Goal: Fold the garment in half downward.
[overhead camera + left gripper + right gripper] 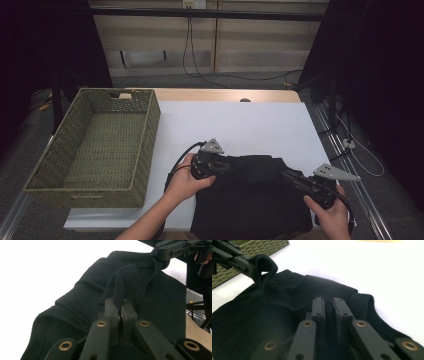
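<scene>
A black garment lies on the white table cover near the front edge, its far edge bunched and lifted. My left gripper is shut on a raised fold of the garment's left part; in the left gripper view the jaws pinch a loop of black cloth. My right gripper is shut on the garment's right part, and the right gripper view has its jaws closed with black cloth between them. Each gripper view also catches the other gripper gripping the cloth farther off.
A green woven basket stands empty at the left of the table, close to the garment's left side. White table cover stretches beyond the garment. Black stands and cables line the right edge.
</scene>
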The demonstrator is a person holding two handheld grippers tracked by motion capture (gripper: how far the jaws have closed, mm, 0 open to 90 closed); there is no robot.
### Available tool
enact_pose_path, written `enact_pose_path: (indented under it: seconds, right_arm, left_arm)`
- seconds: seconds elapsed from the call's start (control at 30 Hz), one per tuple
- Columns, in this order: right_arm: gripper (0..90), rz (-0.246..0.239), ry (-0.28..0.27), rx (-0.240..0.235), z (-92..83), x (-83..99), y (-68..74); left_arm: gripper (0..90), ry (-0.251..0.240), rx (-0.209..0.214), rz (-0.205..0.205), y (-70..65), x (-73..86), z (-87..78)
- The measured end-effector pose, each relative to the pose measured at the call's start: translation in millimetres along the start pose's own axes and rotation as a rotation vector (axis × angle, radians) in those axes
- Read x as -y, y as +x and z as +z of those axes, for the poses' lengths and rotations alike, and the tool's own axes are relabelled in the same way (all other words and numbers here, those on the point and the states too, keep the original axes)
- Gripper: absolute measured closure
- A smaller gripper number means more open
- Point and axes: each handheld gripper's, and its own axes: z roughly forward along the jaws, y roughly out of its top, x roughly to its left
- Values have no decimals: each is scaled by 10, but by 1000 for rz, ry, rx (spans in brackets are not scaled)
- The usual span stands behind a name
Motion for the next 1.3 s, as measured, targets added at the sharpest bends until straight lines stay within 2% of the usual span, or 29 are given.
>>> enact_pose_path:
  seconds: [0.17,0.37,0.6,0.67,0.83,1.13,1.2,1.23,1.27,1.3]
  right_arm:
    - [809,-14,18,-5,-30,44,18]
    - [808,-5,38,-8,-12,84,7]
    - [808,-8,16,-12,-105,69,19]
    - [808,-7,8,-14,-142,75,20]
    - [808,-15,-1,-32,-260,79,74]
    - [805,-48,37,-72,-448,184,236]
    - [774,-45,38,-86,-510,211,262]
    - [697,-39,39,-96,-533,226,265]
    - [589,-31,41,-99,-547,239,264]
    - [533,-31,45,-100,-550,247,258]
  left_arm:
    - [866,20,16,5,-32,28,-5]
    - [866,35,21,-3,-27,67,32]
    - [866,24,44,8,-83,38,-19]
    - [866,12,55,7,-116,28,-45]
    - [866,17,66,40,-222,32,-103]
    - [850,57,126,72,-418,130,-158]
    - [795,81,137,98,-451,167,-167]
    - [716,92,134,115,-449,181,-167]
    - [587,89,132,107,-437,193,-161]
    - [469,102,140,90,-402,196,-160]
